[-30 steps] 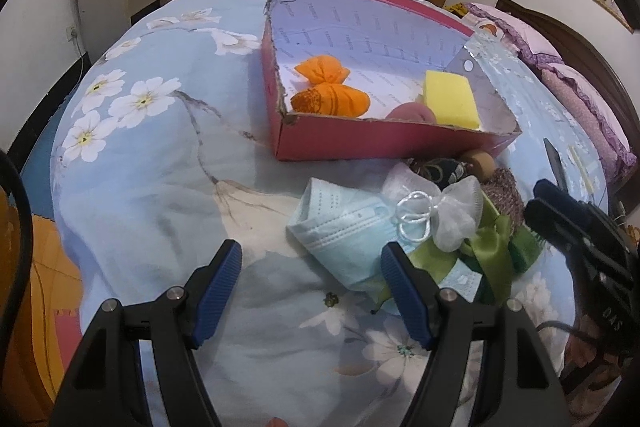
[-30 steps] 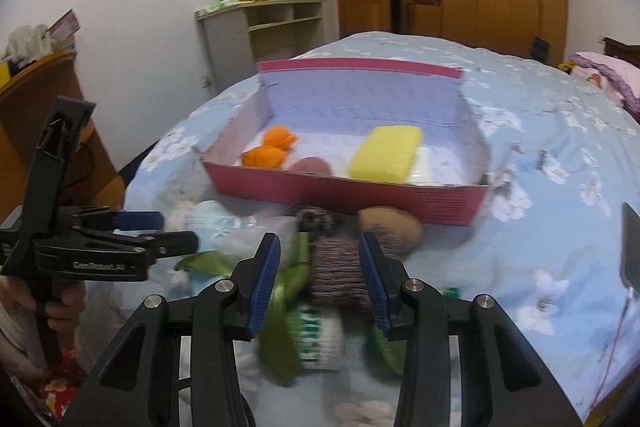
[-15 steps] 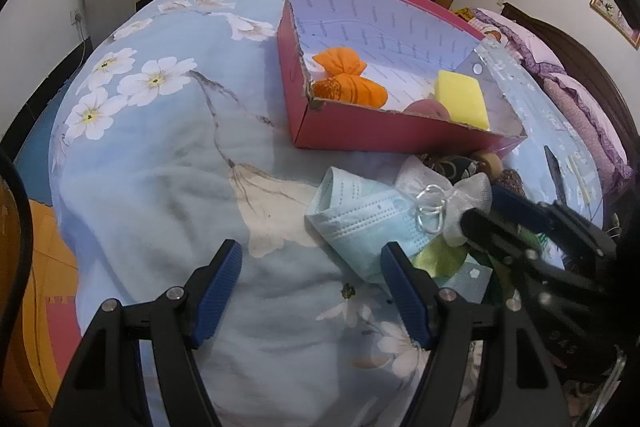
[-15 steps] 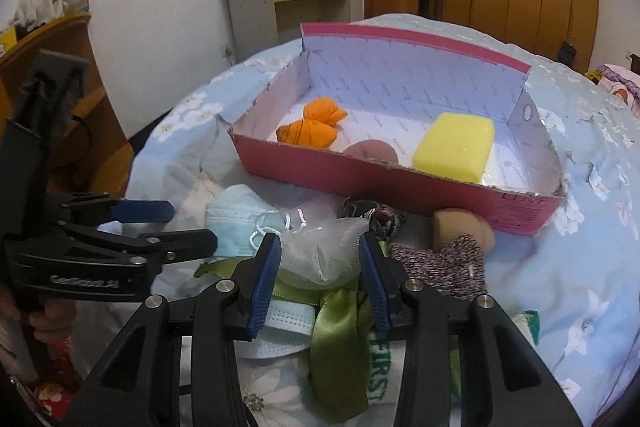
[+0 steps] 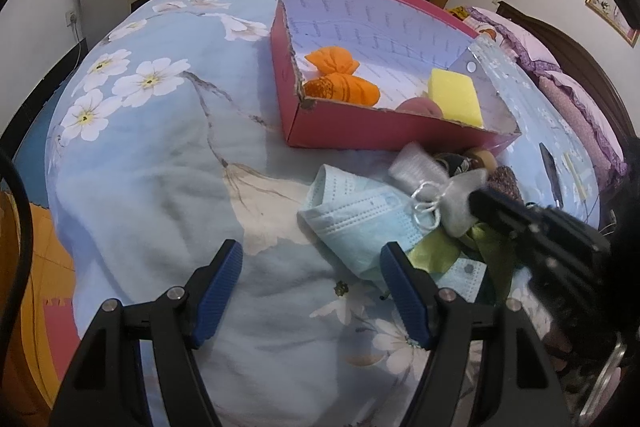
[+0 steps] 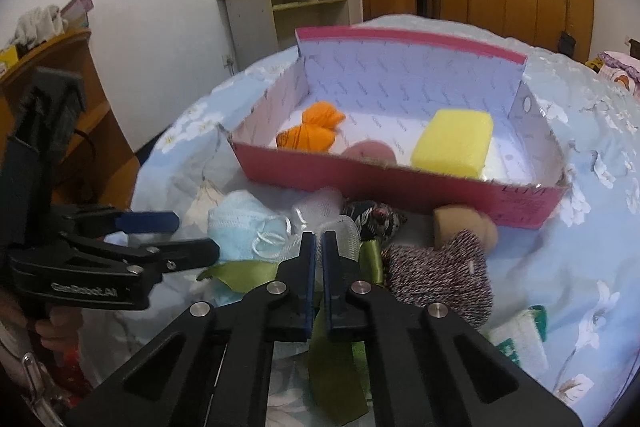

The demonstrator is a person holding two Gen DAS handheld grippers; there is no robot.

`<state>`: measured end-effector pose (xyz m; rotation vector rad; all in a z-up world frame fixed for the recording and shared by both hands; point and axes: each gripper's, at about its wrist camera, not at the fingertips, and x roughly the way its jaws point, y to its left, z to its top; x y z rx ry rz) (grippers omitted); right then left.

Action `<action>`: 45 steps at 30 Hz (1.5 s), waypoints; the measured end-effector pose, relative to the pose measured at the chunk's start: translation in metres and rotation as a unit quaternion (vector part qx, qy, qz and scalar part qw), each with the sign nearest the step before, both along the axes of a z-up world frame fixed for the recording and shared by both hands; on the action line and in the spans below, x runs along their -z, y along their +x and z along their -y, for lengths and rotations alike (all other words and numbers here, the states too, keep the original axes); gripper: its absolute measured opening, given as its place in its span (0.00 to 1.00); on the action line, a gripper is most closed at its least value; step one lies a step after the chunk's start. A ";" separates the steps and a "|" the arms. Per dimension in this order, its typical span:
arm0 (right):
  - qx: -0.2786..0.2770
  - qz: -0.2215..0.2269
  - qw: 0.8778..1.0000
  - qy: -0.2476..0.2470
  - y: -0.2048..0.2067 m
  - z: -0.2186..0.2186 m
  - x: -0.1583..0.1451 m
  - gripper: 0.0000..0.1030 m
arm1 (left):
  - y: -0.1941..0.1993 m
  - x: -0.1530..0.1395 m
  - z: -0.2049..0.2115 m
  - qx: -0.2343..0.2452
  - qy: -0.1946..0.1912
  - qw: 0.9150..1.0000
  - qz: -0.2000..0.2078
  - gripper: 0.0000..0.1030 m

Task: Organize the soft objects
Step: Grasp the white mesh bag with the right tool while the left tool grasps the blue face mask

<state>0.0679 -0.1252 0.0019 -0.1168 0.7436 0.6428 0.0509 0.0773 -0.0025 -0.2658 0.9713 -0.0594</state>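
Right tongs (image 6: 316, 247) pinched closed on the white mesh bow (image 6: 340, 227) in the soft pile on the bed (image 5: 160, 187), left tongs (image 5: 308, 291) wide open and empty just near of the blue face mask (image 5: 360, 223), pink box (image 6: 400, 183) with yellow sponge (image 6: 452, 143) just beyond.

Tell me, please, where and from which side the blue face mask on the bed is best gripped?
Grip the face mask at its raised folded edge nearest the left gripper, coming from above and from that gripper's side. The fold stands off the bedspread there, while its far end lies under the white mesh bow.
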 end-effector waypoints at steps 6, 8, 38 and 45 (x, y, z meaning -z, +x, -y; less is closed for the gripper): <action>0.016 0.032 0.999 0.024 -0.007 0.018 -0.025 0.04 | 0.001 -0.001 0.000 -0.001 -0.004 1.000 -0.001 0.73; 0.024 0.041 0.998 0.029 -0.009 0.025 -0.032 0.04 | 0.001 -0.001 0.002 0.001 -0.008 1.000 -0.001 0.73; 0.059 0.039 0.995 0.063 -0.007 0.061 -0.024 0.04 | 0.019 -0.008 0.022 0.008 -0.059 0.998 0.031 0.35; 0.057 0.045 0.995 0.065 -0.010 0.061 -0.027 0.04 | 0.009 -0.027 0.008 -0.014 -0.032 0.997 0.069 0.35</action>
